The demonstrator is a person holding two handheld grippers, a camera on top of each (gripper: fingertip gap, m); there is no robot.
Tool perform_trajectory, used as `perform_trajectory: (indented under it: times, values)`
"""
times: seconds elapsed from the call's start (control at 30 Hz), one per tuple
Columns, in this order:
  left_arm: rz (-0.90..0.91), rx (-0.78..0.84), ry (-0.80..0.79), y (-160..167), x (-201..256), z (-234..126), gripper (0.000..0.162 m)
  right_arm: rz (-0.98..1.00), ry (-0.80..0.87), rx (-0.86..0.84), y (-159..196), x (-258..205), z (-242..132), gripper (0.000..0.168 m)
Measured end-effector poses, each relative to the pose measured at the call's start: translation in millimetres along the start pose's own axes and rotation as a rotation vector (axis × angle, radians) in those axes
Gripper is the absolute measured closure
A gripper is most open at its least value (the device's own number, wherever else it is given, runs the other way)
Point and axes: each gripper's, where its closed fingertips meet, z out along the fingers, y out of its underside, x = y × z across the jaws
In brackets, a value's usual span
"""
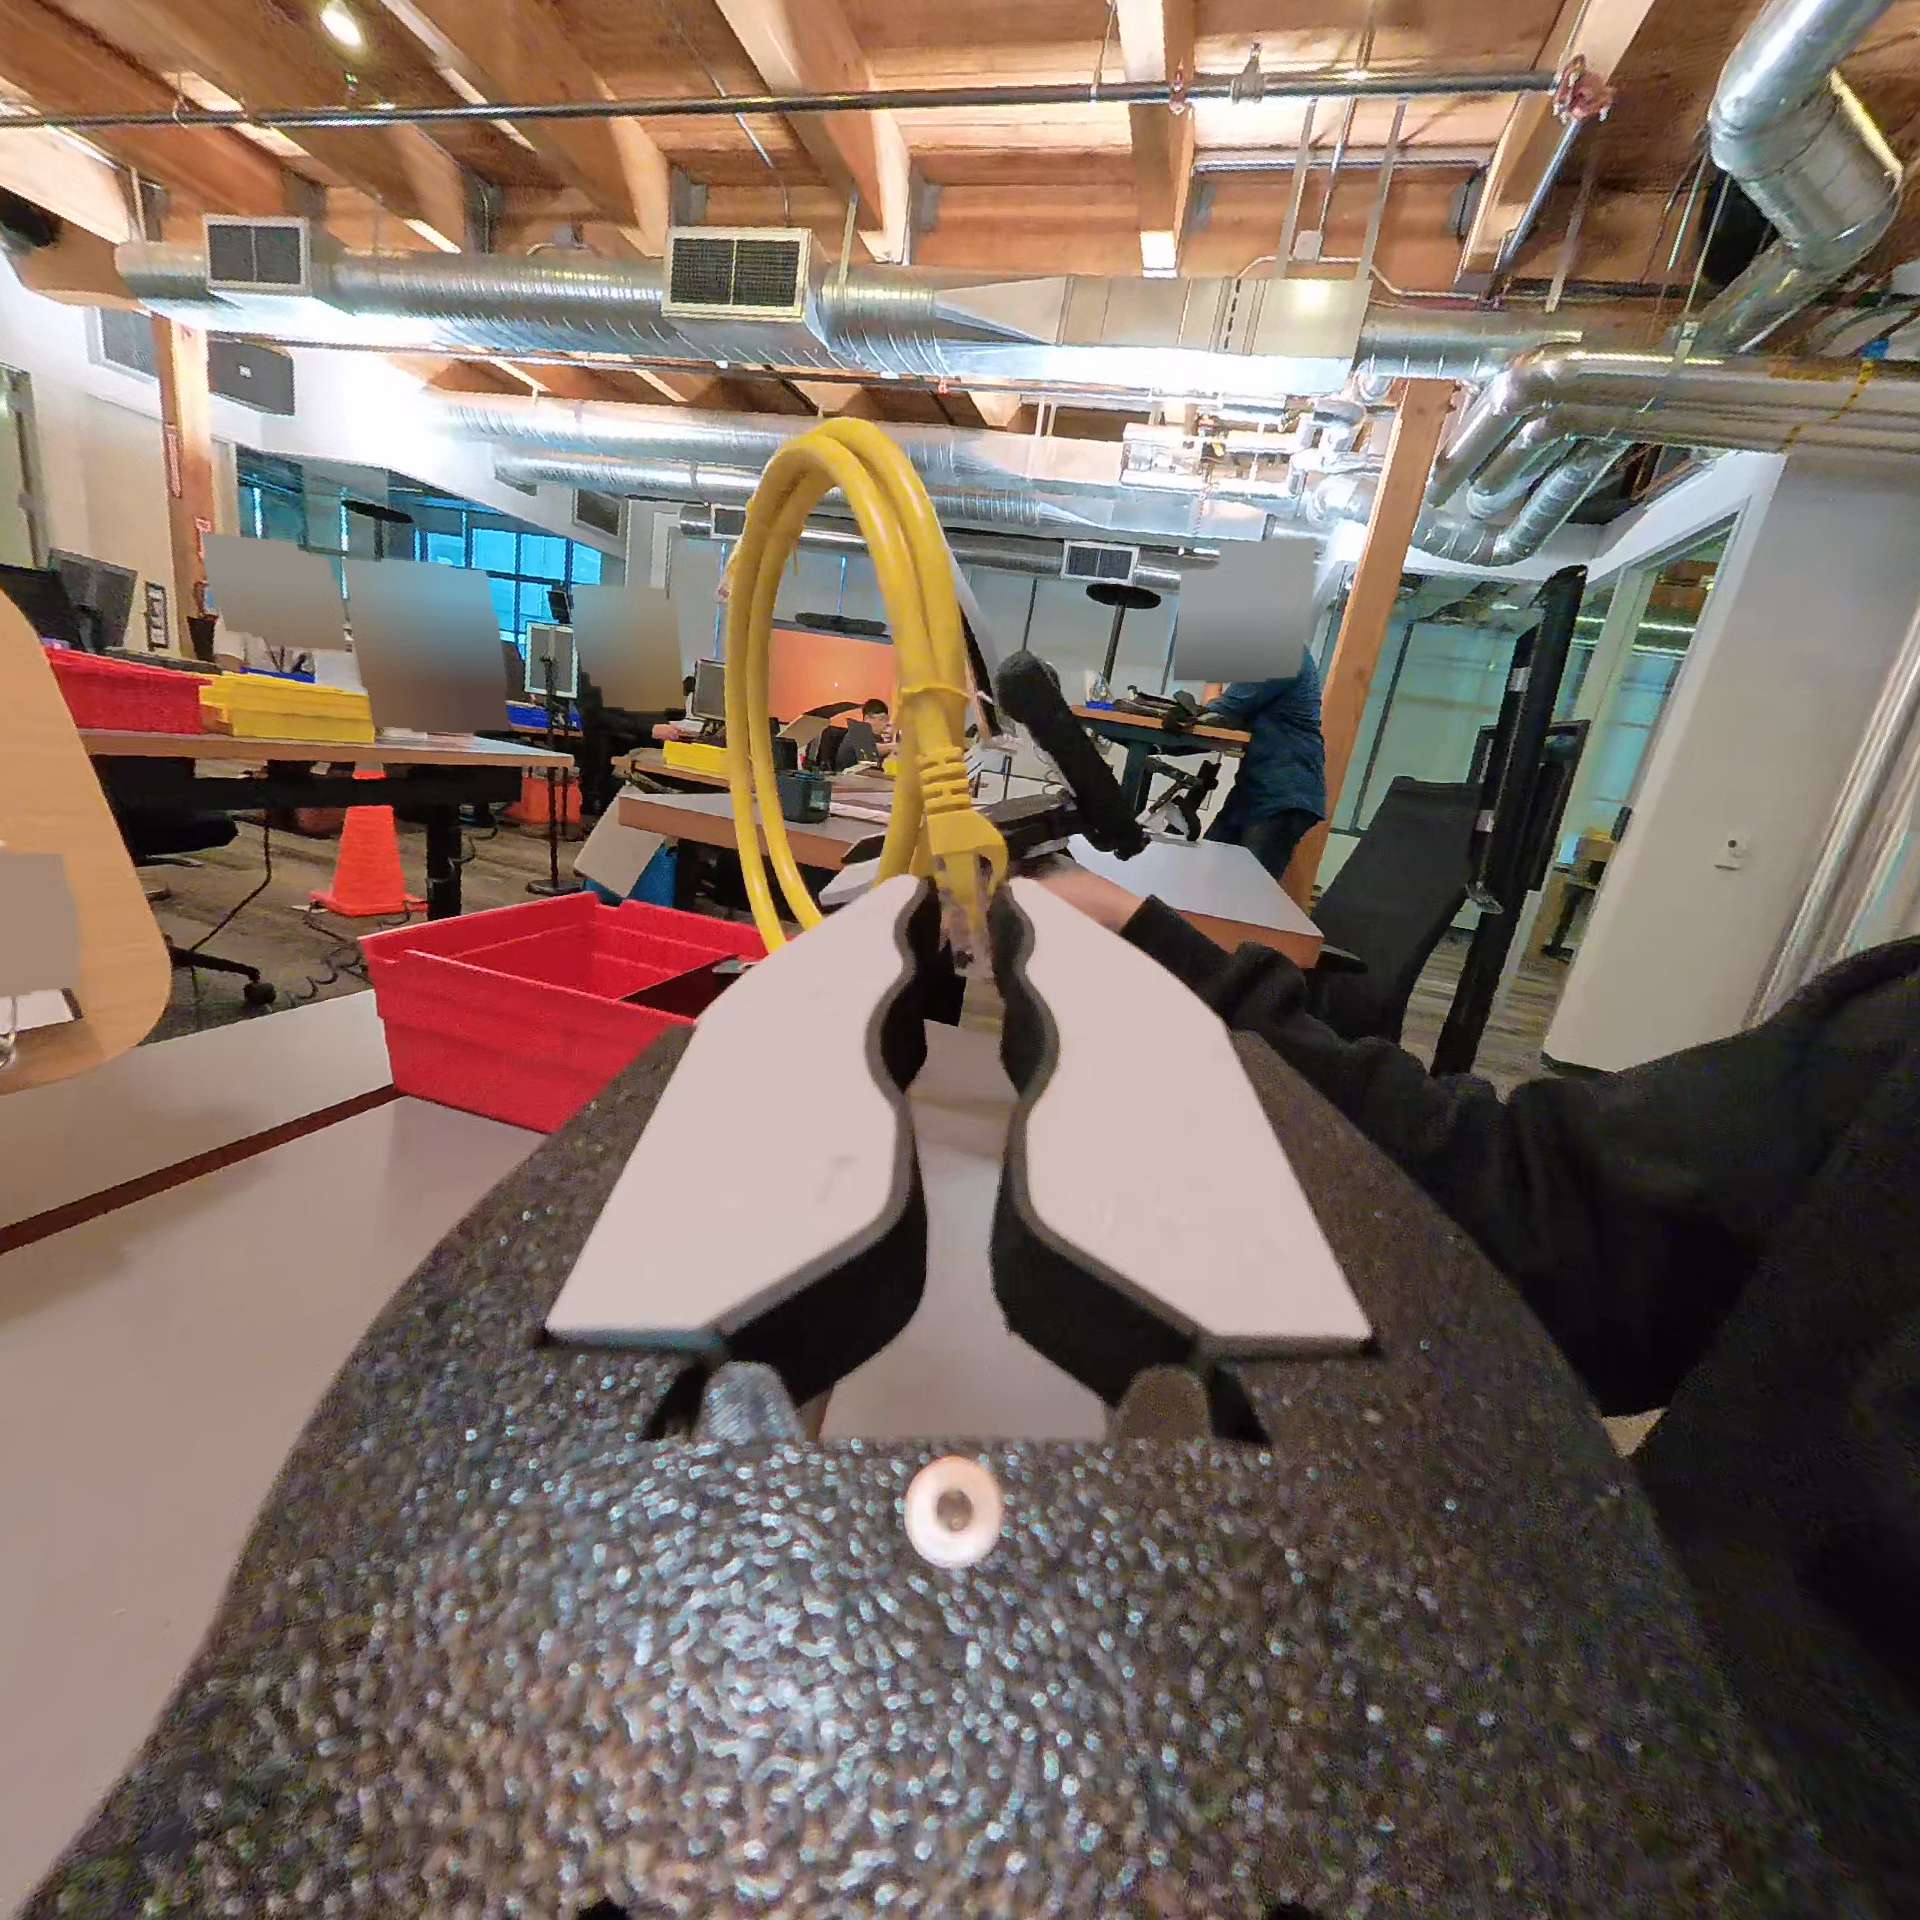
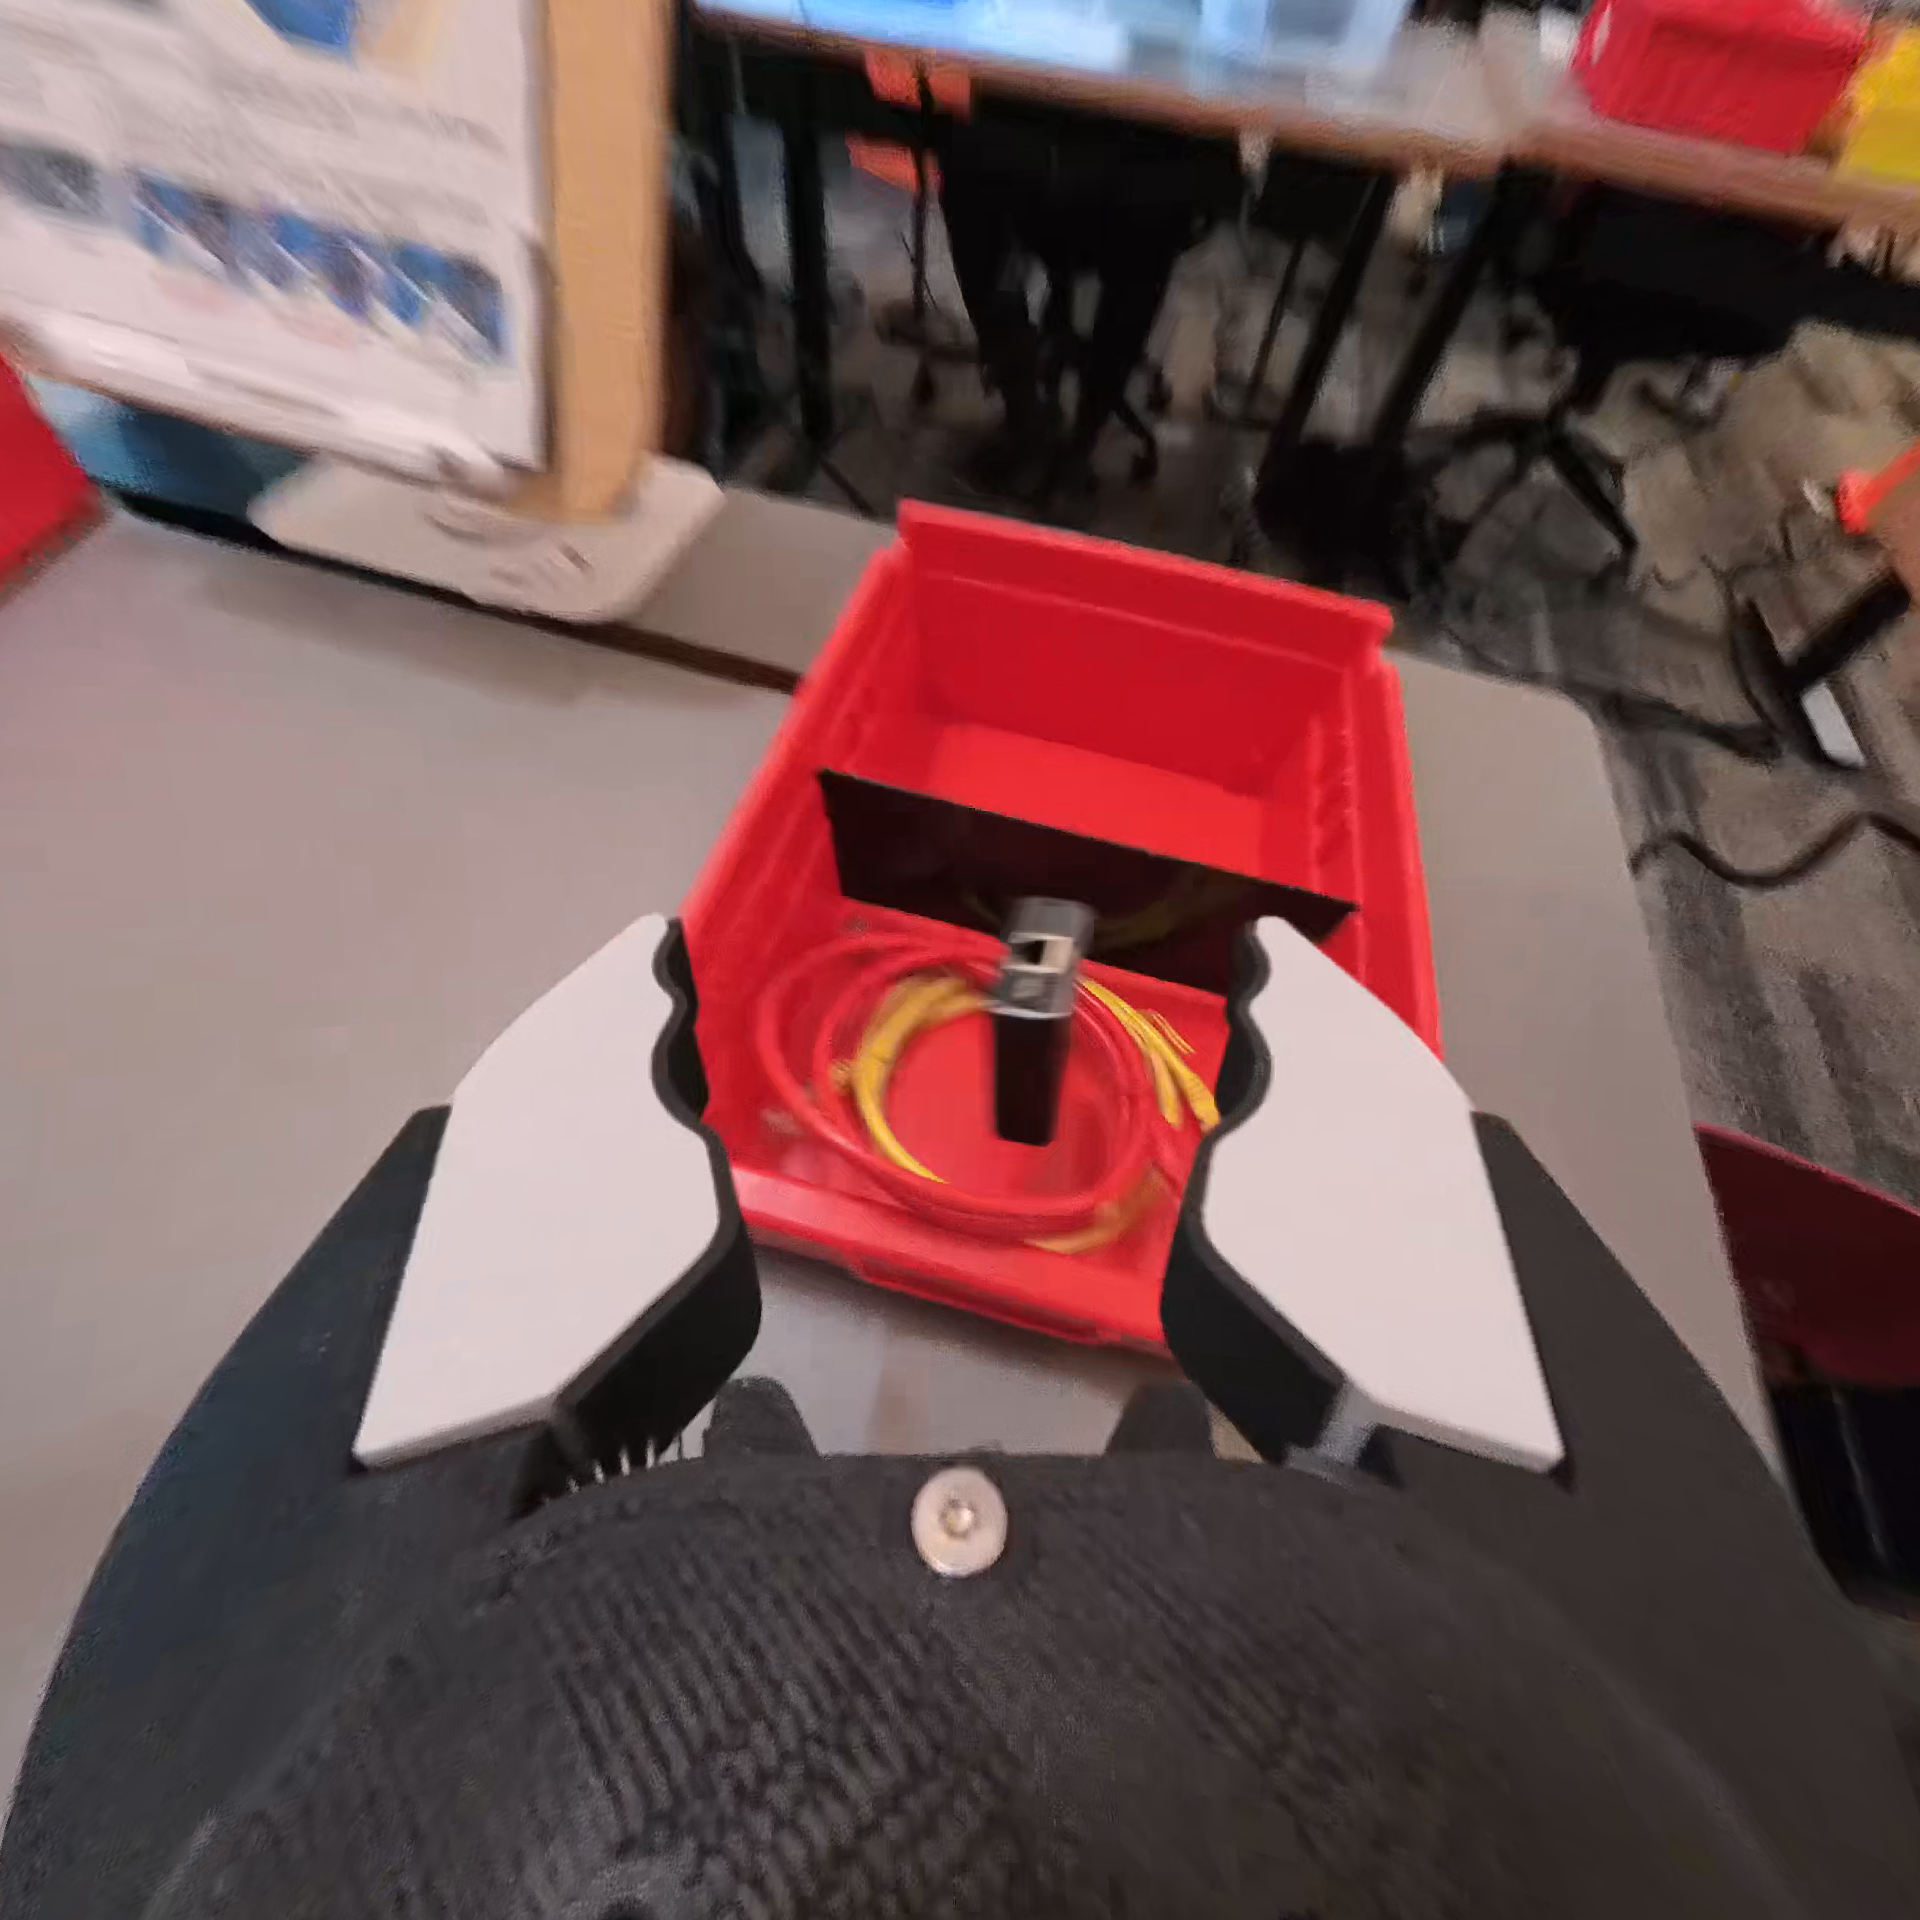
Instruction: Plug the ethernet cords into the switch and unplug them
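Grey bench (image 2: 312,831) under us carries a red bin (image 2: 1392,831). Our left tool (image 1: 961,935) is clamped on the plug of a coiled yellow cord (image 1: 831,644), raised at twelve o'clock. Our right tool (image 2: 961,1049) hangs spread wide over the black switch (image 2: 1034,1049) in the bin's near compartment. We should grip the switch body squarely, ports facing the plug.

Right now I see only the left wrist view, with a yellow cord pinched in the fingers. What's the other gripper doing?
Observer: The right gripper is open and empty, above a red bin.
Operator: Anything in that bin?
Observer: Its near compartment holds coiled red cord, yellow cords and a black switch standing up.
Operator: And the far compartment?
Observer: It looks empty, behind a black divider.
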Motion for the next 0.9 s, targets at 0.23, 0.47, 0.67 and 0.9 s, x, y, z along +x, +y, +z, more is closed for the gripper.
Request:
perform_trajectory:
  times: [0.23,0.47,0.67,0.9]
  values:
    - [-0.081,0.01,0.096,9.4,11.8,11.9,0.152,0.053,-0.829,0.506,-67.3,-183.6,-84.1,0.087]
    - [-0.092,0.01,0.149,4.3,21.2,7.7,0.152,0.009,-0.943,0.355,-61.4,-232.1,-60.3,0.093]
    - [-0.122,0.028,0.115,5.0,9.3,-3.2,0.152,-0.041,-1.072,0.378,-63.9,-246.8,-76.8,0.159]
    - [-0.093,0.019,0.052,6.1,-1.7,-11.6,0.153,-0.318,-0.631,0.143,-37.0,-158.3,-33.4,0.131]
